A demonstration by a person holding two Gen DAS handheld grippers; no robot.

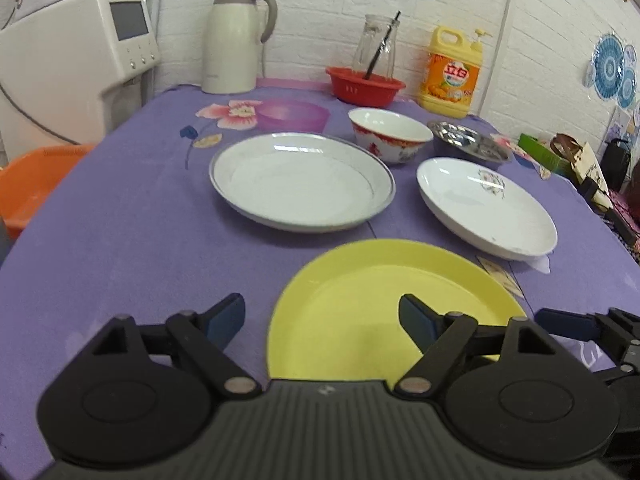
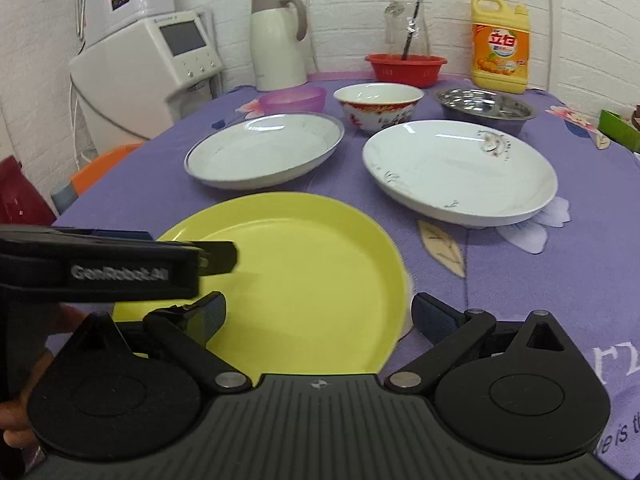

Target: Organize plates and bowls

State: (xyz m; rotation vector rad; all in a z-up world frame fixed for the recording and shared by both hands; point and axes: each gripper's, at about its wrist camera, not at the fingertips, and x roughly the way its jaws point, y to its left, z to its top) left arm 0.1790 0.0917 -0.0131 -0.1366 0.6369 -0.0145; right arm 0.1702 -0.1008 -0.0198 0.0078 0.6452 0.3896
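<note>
A yellow plate (image 1: 360, 304) (image 2: 296, 280) lies nearest on the purple tablecloth. Behind it lie a grey-rimmed white plate (image 1: 300, 180) (image 2: 264, 152) and a white plate with a flower print (image 1: 484, 204) (image 2: 460, 168). Further back stand a red-patterned white bowl (image 1: 390, 132) (image 2: 378, 106), a steel bowl (image 1: 470, 142) (image 2: 484, 106) and a pink bowl (image 1: 292, 114) (image 2: 292, 98). My left gripper (image 1: 322, 322) is open over the yellow plate's left rim. My right gripper (image 2: 318, 318) is open over its right rim. Both are empty.
At the back stand a cream thermos jug (image 1: 234, 40), a red basket (image 1: 364, 84) holding a glass jar, and a yellow detergent bottle (image 1: 450, 72). A white appliance (image 1: 76, 60) and an orange tub (image 1: 36, 184) are off the table's left edge.
</note>
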